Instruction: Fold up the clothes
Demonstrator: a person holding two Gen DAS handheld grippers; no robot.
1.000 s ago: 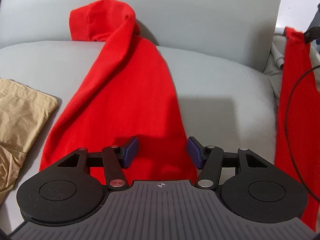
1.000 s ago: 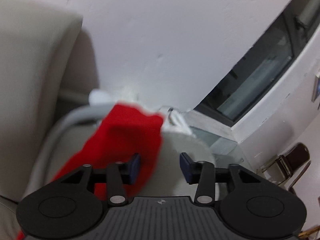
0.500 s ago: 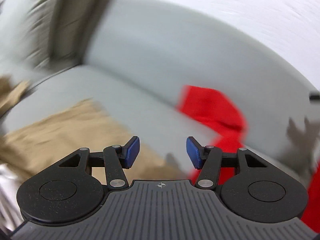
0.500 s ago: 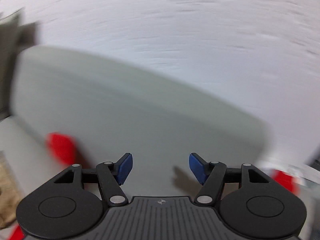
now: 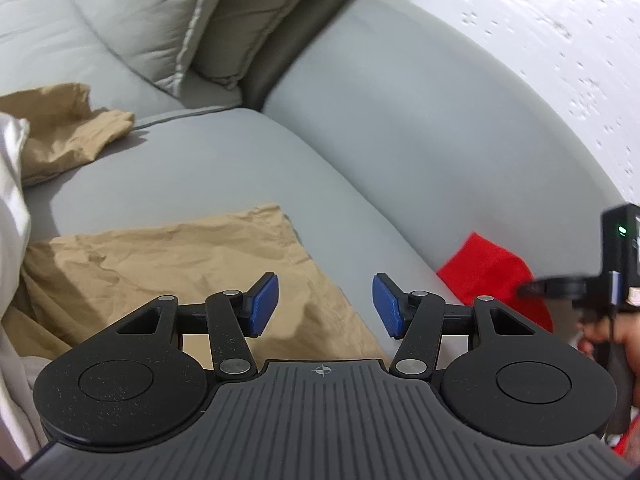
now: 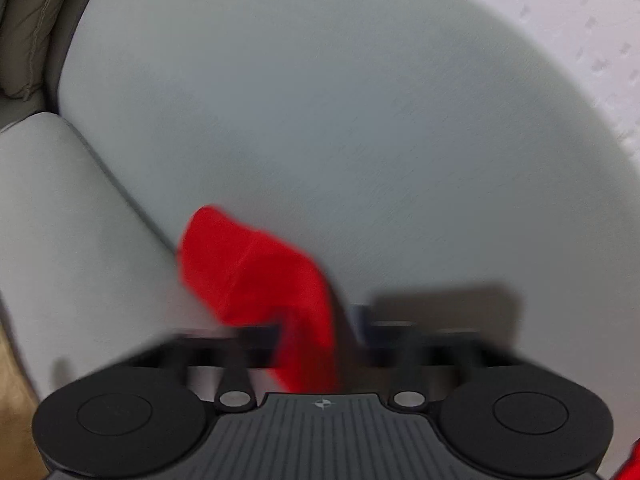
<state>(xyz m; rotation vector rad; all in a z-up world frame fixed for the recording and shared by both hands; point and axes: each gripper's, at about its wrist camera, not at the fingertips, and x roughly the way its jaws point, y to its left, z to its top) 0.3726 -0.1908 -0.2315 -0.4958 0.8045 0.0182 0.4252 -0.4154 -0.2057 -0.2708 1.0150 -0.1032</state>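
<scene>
A red garment (image 6: pixel 256 276) lies bunched on a light grey sofa (image 6: pixel 360 128), where the seat cushion meets the backrest. In the right wrist view, which is blurred, a fold of this red cloth runs down between the jaws of the right gripper (image 6: pixel 320 332); the jaws have just closed and pinch the fabric. In the left wrist view the same red garment (image 5: pixel 488 276) shows at the right, at the foot of the backrest, with the right gripper (image 5: pixel 576 288) and part of the person's hand (image 5: pixel 612 336) just beside it at the frame edge.

The left gripper (image 5: pixel 325 304) hangs above the seat with its blue-padded jaws standing wide apart and nothing between them. Beneath and to the left of it a tan garment (image 5: pixel 168 264) lies spread and wrinkled on the seat cushion (image 5: pixel 192 160). A second piece of tan cloth (image 5: pixel 68 128) lies crumpled farther back on the left. A pale, shiny white fabric (image 5: pixel 12 184) runs along the left edge. A grey cushion (image 5: pixel 160 16) with piped seams leans in the corner of the sofa, and a speckled white wall (image 5: pixel 560 20) rises behind the backrest.
</scene>
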